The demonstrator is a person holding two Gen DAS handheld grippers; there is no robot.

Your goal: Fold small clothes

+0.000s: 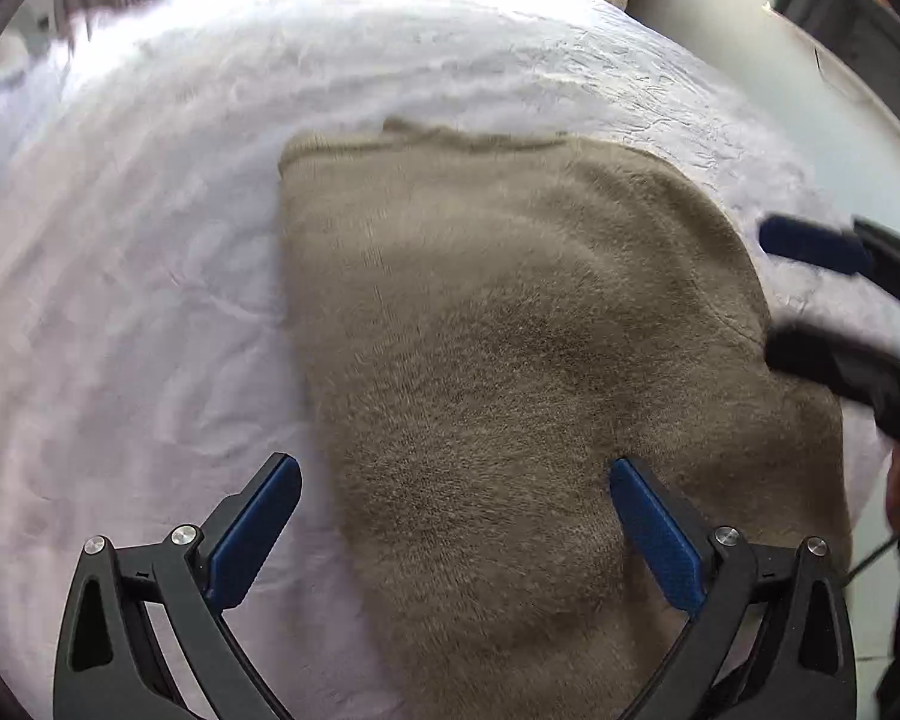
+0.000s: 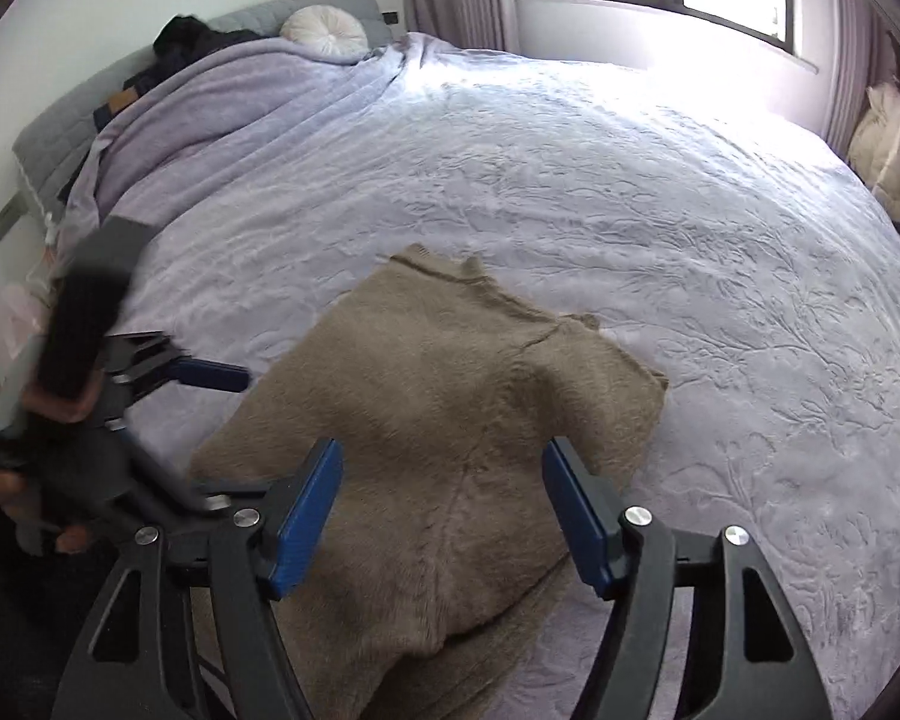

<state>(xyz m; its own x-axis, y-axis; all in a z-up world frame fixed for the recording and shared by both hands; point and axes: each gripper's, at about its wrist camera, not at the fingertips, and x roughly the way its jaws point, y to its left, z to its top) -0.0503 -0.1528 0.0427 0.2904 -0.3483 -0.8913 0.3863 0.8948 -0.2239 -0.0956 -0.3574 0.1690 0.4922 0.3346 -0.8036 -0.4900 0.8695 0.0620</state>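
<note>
A fuzzy brown sweater point(image 1: 510, 360) lies flat on my big purple bed cover point(image 1: 150, 240), partly folded. My left gripper point(image 1: 456, 480) is wide open above its near edge. My right gripper point(image 2: 444, 468) is wide open too (nothing in it), over the sweater's middle, one short sleeve point(image 2: 618, 384) sticking out.

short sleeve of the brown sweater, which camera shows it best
The right wrist view. There the sweater lies on the bedspread with its short sleeve sticking out clearly, past the open right tool. The left wrist view shows only a folded brown block, with no distinct sleeve.
</note>
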